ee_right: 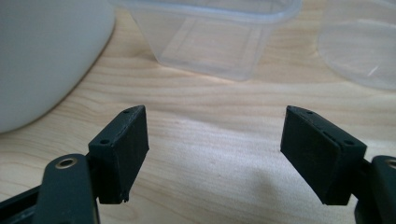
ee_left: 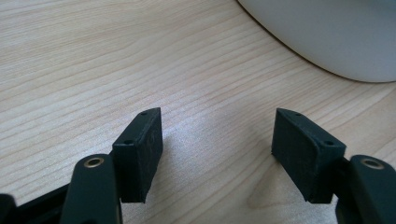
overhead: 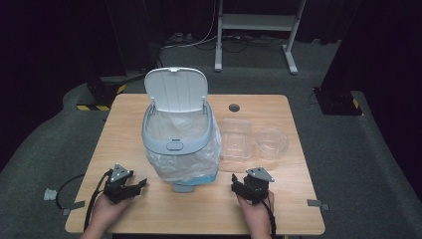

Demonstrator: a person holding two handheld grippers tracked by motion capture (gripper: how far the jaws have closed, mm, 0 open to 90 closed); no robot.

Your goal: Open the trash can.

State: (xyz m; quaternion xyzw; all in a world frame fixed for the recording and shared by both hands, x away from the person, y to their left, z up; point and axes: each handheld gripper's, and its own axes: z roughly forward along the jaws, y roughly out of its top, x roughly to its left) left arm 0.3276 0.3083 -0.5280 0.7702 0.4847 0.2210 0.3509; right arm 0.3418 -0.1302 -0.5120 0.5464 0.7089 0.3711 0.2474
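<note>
A small grey-blue bin [overhead: 180, 139] with a clear plastic liner stands mid-table, its white lid [overhead: 175, 89] flipped up at the back. Right of it sit a clear rectangular tub [overhead: 235, 138] and a clear round bowl [overhead: 271, 142]. My left gripper [overhead: 142, 185] rests near the front left of the bin, jaws apart with bare wood between them [ee_left: 217, 140]; the bin's white side [ee_left: 327, 32] curves past its upper right. My right gripper [overhead: 234, 185] lies at the front right, jaws wide with nothing between [ee_right: 215, 144], facing the tub [ee_right: 210, 37] and the bowl [ee_right: 359, 42].
The wooden table [overhead: 124, 124] has a round cable hole [overhead: 234, 107] at the back. Beyond it stands a white metal frame [overhead: 256, 30] on dark carpet. Tape strips [overhead: 316, 203] mark the table's front corners. A cable [overhead: 67, 186] trails off the left side.
</note>
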